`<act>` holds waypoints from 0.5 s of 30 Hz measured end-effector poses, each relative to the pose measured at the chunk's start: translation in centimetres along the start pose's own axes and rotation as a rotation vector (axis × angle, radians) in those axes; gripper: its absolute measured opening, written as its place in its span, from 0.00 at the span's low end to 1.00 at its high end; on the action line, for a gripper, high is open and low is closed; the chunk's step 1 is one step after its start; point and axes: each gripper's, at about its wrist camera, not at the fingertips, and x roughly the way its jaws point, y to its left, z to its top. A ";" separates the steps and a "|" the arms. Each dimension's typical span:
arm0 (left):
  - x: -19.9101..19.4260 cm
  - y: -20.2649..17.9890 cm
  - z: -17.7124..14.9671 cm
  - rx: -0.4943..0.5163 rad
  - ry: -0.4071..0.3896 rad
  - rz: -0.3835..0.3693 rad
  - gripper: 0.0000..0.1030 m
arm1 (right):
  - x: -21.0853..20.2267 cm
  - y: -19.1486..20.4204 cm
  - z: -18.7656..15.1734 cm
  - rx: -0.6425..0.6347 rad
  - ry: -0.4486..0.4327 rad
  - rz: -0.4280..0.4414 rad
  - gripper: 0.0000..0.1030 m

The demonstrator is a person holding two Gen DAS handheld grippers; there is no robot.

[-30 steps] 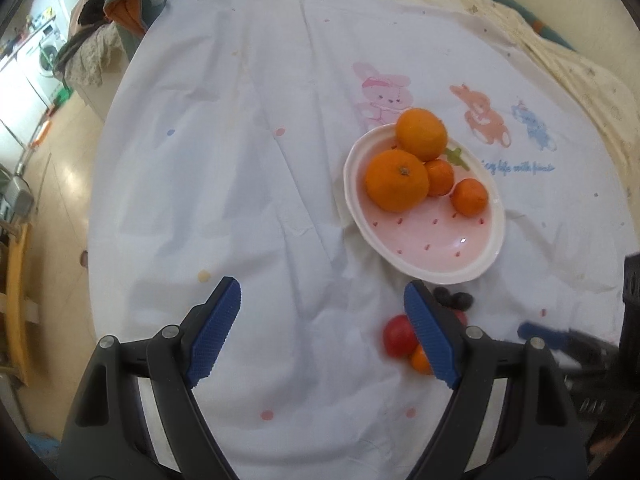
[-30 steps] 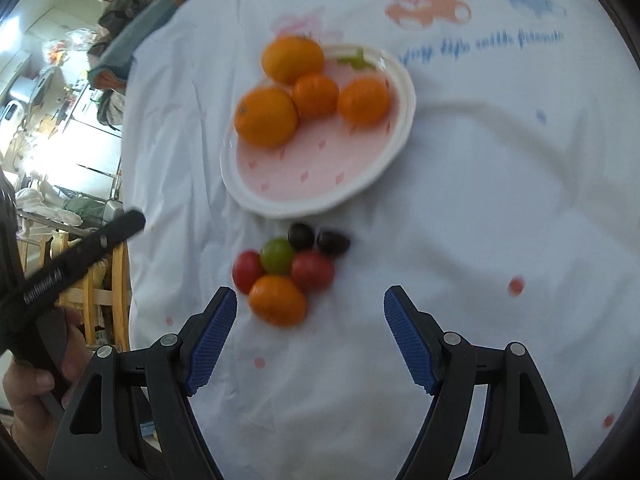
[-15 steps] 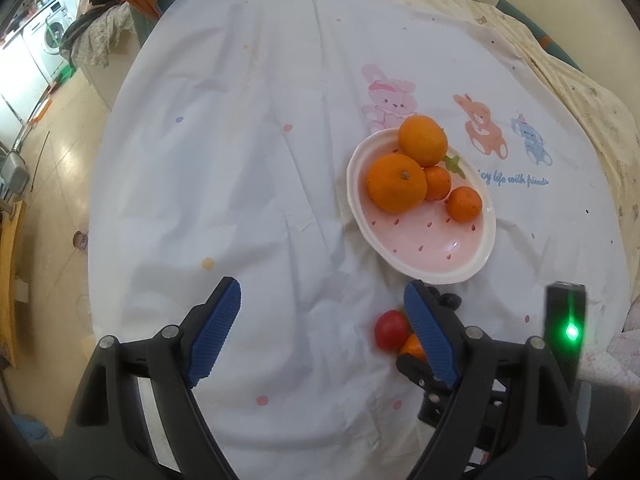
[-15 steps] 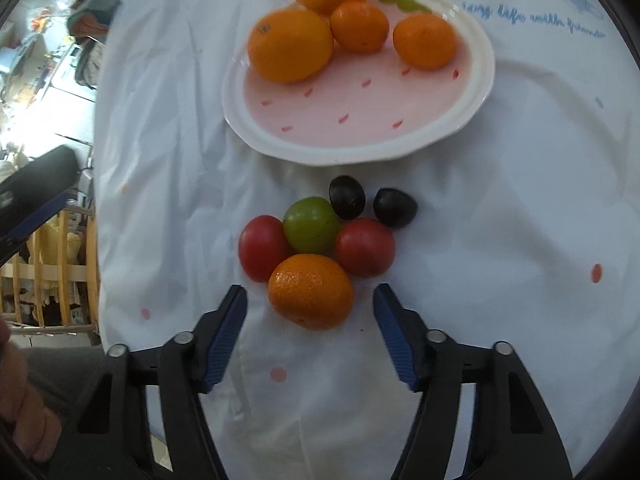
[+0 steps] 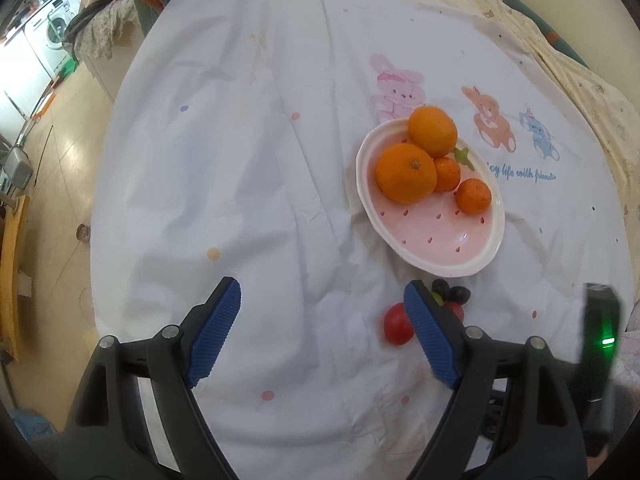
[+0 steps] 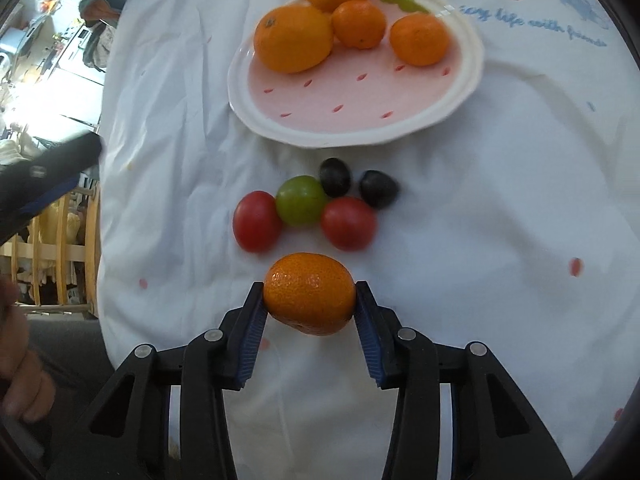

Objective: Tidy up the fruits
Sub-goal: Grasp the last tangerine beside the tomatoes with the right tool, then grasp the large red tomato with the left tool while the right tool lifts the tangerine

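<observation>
My right gripper (image 6: 310, 304) is shut on a small orange mandarin (image 6: 310, 292), near the front of a fruit cluster: two red tomatoes (image 6: 257, 221), a green one (image 6: 301, 200) and two dark grapes (image 6: 335, 176). Beyond them a pink strawberry-print plate (image 6: 344, 108) holds several oranges (image 6: 294, 38). My left gripper (image 5: 320, 332) is open and empty above the white cloth; its view shows the plate (image 5: 436, 240), a red tomato (image 5: 397, 329) and grapes (image 5: 458, 294) partly hidden behind its right finger.
The round table carries a white cloth (image 5: 240, 160) with cartoon animal prints (image 5: 488, 124). The right gripper's body with a green light (image 5: 604, 340) shows at the left wrist view's right edge. Floor, a washing machine and clothes lie beyond the table's left edge.
My right gripper closed on the mandarin and drew it back from the cluster. My left gripper stayed open and shifted only a little.
</observation>
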 end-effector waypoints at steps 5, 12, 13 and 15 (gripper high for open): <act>1.1 -0.8 -0.5 0.023 0.024 0.012 0.79 | -3.1 -2.5 0.2 0.001 -0.059 -0.013 0.44; 3.2 -2.7 -1.8 0.102 0.080 -0.008 0.79 | -5.1 -5.4 1.4 0.110 -0.166 0.042 0.44; 3.7 -3.1 -2.2 0.120 0.095 -0.015 0.79 | -5.3 -5.7 1.5 0.126 -0.177 0.054 0.44; 4.4 -3.8 -2.8 0.150 0.115 -0.035 0.75 | -5.7 -6.1 1.9 0.138 -0.192 0.068 0.44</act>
